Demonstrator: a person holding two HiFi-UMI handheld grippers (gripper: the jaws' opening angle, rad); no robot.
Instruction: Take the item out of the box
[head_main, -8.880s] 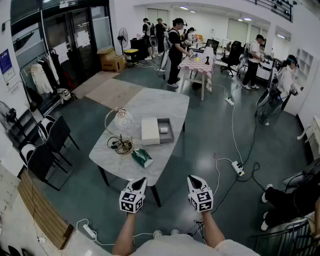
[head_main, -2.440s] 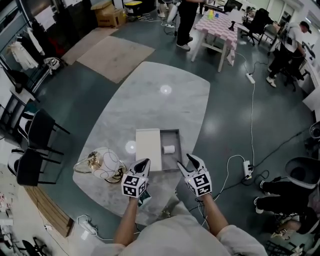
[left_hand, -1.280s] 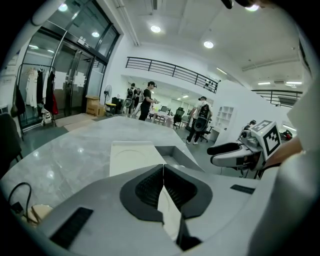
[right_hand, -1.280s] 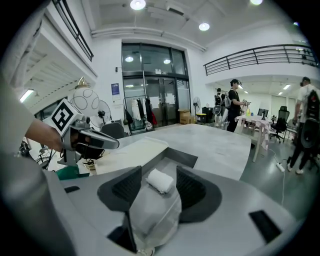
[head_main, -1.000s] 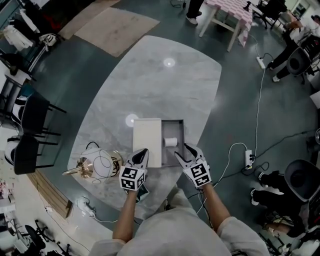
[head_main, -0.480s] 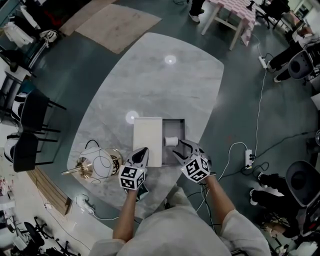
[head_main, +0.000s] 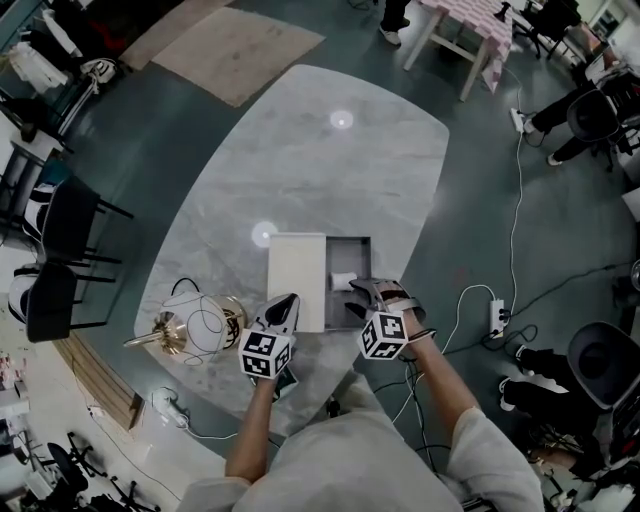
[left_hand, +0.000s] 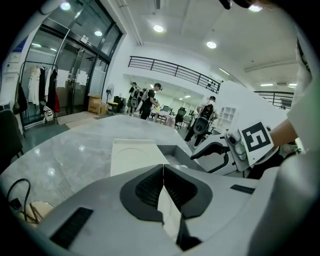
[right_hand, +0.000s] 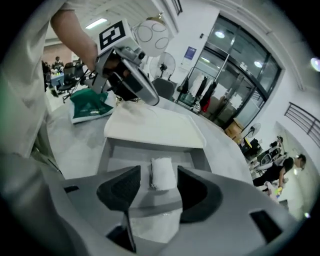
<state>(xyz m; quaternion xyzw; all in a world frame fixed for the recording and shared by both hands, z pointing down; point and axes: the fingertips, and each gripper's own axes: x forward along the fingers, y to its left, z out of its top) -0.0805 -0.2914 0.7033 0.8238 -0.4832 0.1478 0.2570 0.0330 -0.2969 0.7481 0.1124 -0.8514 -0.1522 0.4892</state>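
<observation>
**Right gripper at the open box.** Your right gripper (head_main: 352, 298) stood at the near end of the open grey box (head_main: 360, 242). Its jaws were spread, with a small white roll (right_hand: 162, 174) showing between them. Whether either jaw touched the roll could not be told. The roll lay on the box floor, just beside the white lid (head_main: 297, 280), which lay flat along the box's left side. Your left gripper (left_hand: 163, 171) had its jaws pressed together with nothing between them and pointed at the lid's near end. Box and lid sat on the grey marble bench (head_main: 300, 150). Left of the lid, a wire globe lamp (head_main: 200, 322) lay on the bench. A green packet (right_hand: 90, 107) lay near the lid's near end, by your left gripper.
</observation>
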